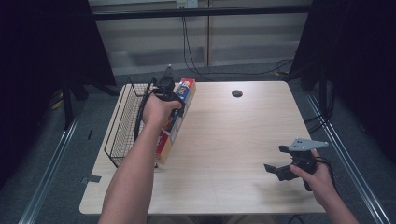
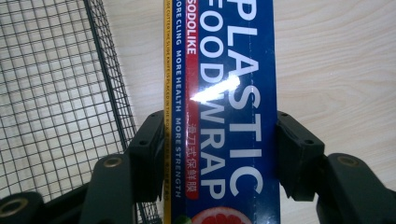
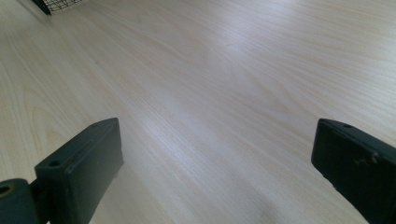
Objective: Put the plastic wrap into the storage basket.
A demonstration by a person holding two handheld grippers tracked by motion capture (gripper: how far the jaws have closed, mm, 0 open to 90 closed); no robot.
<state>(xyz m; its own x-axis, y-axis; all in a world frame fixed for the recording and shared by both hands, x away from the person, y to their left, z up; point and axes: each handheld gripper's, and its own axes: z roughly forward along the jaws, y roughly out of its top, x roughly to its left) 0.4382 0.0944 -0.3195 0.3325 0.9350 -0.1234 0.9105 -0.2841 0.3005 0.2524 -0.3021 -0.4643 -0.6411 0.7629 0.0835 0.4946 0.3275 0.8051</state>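
- Far left I see the wire basket (image 1: pixel 122 126) on the table (image 1: pixel 224 140).
- My left gripper (image 2: pixel 212 154) is clamped on the plastic wrap box (image 2: pixel 224 93), a pad on each long side.
- The box (image 1: pixel 175 122) sits just beside the basket's right wall, tilted.
- A dark disc (image 1: pixel 237 93) lies near the far edge.
- My right gripper (image 1: pixel 276 164) hovers at the right, jaws spread wide with bare wood between them.

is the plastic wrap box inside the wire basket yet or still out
Still out. The left claw grips the plastic wrap box beside the wire basket, over the table.
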